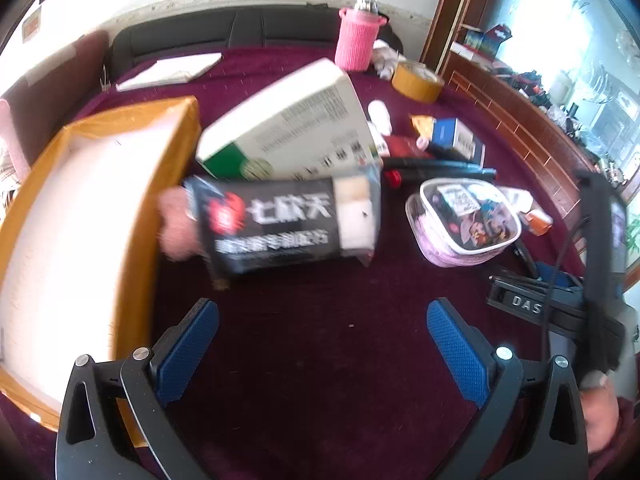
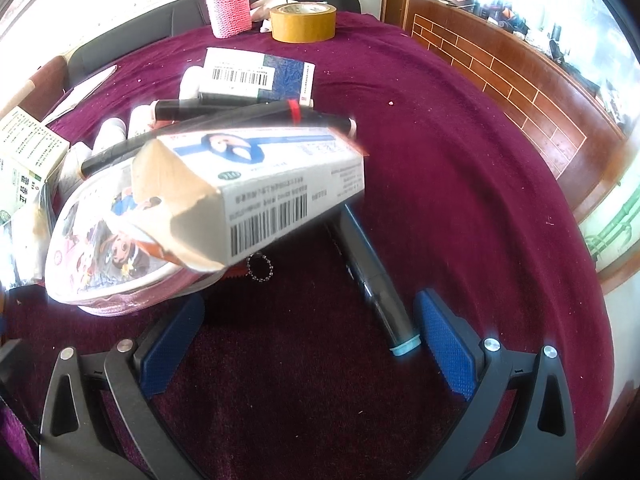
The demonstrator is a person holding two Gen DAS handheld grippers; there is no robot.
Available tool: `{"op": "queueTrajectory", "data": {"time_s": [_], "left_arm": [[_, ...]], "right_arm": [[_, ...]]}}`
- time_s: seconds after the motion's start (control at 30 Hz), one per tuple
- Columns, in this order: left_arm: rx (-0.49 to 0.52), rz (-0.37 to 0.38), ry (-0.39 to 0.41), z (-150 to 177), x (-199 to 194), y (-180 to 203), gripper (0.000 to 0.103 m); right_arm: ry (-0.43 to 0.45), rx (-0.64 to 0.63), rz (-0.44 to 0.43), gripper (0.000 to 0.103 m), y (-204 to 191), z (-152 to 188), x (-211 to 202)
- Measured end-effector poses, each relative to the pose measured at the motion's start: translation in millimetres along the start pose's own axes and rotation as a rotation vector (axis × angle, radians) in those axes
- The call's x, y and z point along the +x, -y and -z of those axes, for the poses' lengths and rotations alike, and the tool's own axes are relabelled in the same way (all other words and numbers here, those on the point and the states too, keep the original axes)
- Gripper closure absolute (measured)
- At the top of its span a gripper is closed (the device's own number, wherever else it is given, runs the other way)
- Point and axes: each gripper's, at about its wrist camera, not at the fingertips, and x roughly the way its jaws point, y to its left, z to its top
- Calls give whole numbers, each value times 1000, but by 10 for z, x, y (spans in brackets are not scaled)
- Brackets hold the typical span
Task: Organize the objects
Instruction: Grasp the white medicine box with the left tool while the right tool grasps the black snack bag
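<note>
My left gripper [image 1: 322, 332] is open and empty above the maroon tablecloth [image 1: 320, 344]. Ahead of it lie a black packet with white characters [image 1: 276, 224] and a white-and-green box [image 1: 288, 132], blurred, beside an open orange-rimmed box [image 1: 80, 216]. My right gripper [image 2: 308, 336] is open and empty. A torn white-and-blue medicine carton [image 2: 256, 188] shows blurred ahead of it, over a pink cartoon pouch [image 2: 104, 252]. A dark pen with a light blue band [image 2: 380, 284] lies next to the right fingertip [image 2: 444, 340].
A pink knitted bottle sleeve [image 2: 230, 2], a roll of tan tape [image 2: 304, 20], a blue-and-white box [image 2: 256, 76] and black markers [image 2: 240, 114] lie farther back. A wooden cabinet [image 2: 520, 92] borders the table on the right. The other gripper's body [image 1: 560, 308] shows at right.
</note>
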Motion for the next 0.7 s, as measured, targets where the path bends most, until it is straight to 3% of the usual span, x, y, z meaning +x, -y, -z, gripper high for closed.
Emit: {"op": "queueTrajectory", "data": {"time_s": [0.1, 0.2, 0.3, 0.43, 0.6, 0.7], "left_arm": [[35, 11, 29, -86, -135, -116, 2], [116, -46, 65, -216, -198, -114, 2], [178, 17, 112, -577, -259, -131, 2], [333, 49, 76, -1031, 41, -65, 2], [509, 2, -48, -1133, 596, 10, 2], [498, 8, -80, -1047, 658, 14, 24]], "right_arm": [[1, -1, 2, 0, -12, 18, 2], [2, -2, 1, 0, -13, 23, 0], [2, -1, 1, 0, -11, 26, -1], [1, -2, 1, 0, -4, 21, 2], [1, -1, 1, 0, -6, 21, 3], [2, -1, 1, 0, -5, 22, 3]]}}
